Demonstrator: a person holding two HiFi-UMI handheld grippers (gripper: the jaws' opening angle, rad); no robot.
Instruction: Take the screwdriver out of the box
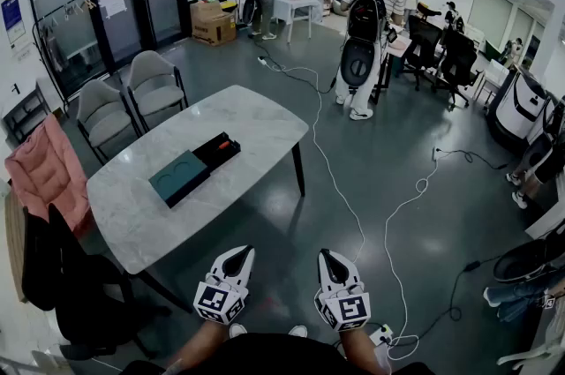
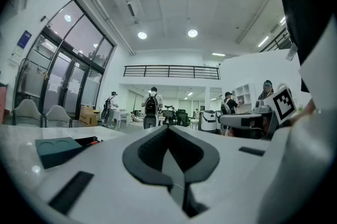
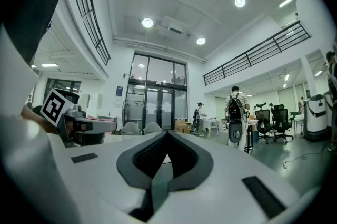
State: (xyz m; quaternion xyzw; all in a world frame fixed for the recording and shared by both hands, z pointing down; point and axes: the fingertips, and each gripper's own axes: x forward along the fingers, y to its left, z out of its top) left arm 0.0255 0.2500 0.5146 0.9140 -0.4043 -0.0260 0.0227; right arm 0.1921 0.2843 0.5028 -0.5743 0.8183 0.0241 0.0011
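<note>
On the marble table (image 1: pixel 141 214) lies a long open box: its teal lid (image 1: pixel 179 177) sits toward me and the black tray (image 1: pixel 214 156) beyond it. A red-handled screwdriver (image 1: pixel 225 143) rests in the tray. Both grippers hover low in front of my body, off the table's near right corner and well short of the box. My left gripper (image 1: pixel 239 253) is shut with nothing between its tips, and so is my right gripper (image 1: pixel 327 256). In the left gripper view the teal lid (image 2: pixel 55 149) and the tray's red spot (image 2: pixel 93 139) show at far left.
Two grey chairs (image 1: pixel 132 95) stand behind the table, and a pink coat (image 1: pixel 44 175) hangs on a chair at left. White cables (image 1: pixel 353 214) run over the floor to my right. A person with a backpack (image 1: pixel 366 33) stands farther back among desks and office chairs.
</note>
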